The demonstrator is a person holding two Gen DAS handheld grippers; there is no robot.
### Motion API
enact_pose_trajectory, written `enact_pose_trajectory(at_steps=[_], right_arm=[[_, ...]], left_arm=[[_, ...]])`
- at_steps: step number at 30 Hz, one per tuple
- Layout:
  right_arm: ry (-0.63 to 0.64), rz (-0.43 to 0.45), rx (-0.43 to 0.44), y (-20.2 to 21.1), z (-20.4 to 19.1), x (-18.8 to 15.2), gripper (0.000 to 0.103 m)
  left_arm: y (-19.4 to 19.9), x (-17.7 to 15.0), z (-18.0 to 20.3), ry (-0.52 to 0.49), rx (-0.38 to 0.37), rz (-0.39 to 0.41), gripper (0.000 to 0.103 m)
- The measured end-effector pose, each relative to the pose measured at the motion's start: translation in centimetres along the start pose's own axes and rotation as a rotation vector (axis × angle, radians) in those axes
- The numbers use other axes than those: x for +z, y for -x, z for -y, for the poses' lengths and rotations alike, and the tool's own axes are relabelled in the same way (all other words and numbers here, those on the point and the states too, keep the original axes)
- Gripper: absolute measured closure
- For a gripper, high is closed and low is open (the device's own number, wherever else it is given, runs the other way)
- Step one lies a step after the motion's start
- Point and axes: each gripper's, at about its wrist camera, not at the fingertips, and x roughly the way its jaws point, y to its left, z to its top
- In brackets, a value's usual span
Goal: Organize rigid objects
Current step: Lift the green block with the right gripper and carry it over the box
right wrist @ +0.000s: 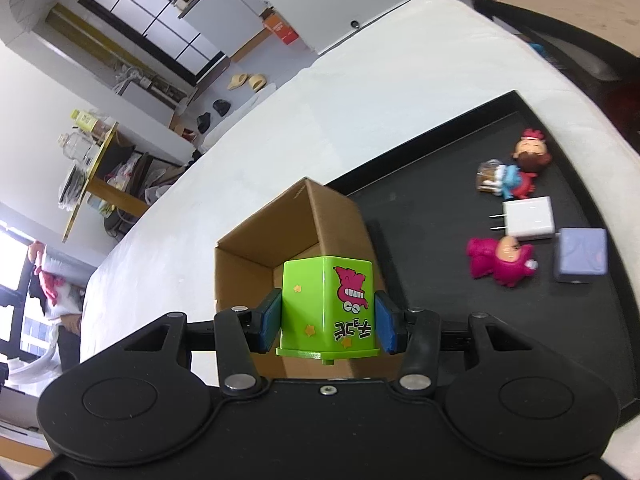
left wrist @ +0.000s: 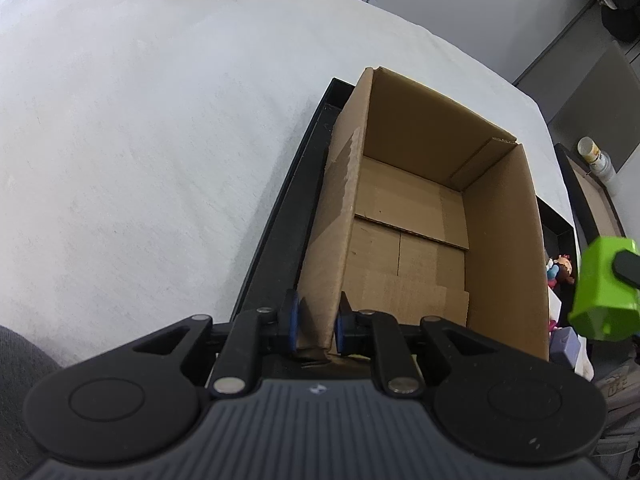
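A: Where's the right claw (right wrist: 327, 322)?

B: Pinching the green plastic toy block with a pink cartoon sticker (right wrist: 328, 308), held above the open brown cardboard box (right wrist: 340, 220).

A: And the left claw (left wrist: 318, 320)?

B: Clamped on that box's near wall (one pad inside, one outside). The box stands on the black tray (right wrist: 440, 160), beside small figurines.

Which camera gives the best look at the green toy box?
The right wrist view: the green toy box sits centered, printed face visible, clamped in the right tool. The left wrist view catches only its corner at the right edge.
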Motion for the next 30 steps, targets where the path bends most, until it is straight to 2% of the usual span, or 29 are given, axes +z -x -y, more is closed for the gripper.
enact_pose_trajectory(at_steps=[13,21,30], right_arm=[[0.076,-0.039,0.019,-4.3,-4.2,0.4,0.056],[0.168,-0.055,-0.014,-6.7,-6.3,0.3,0.056],[0.284,-0.061,-0.028,-9.1,-8.1,0.0,0.056]], left_arm=[[-1.6,-0.6,3.8,-0.039,-0.040,-0.009,0.086],[-3.1,-0.4,6.5,-0.069,-0.071,-0.025,0.086],[-4.1,-1.8,8.3,-0.037,-0.097,-0.039,0.086]])
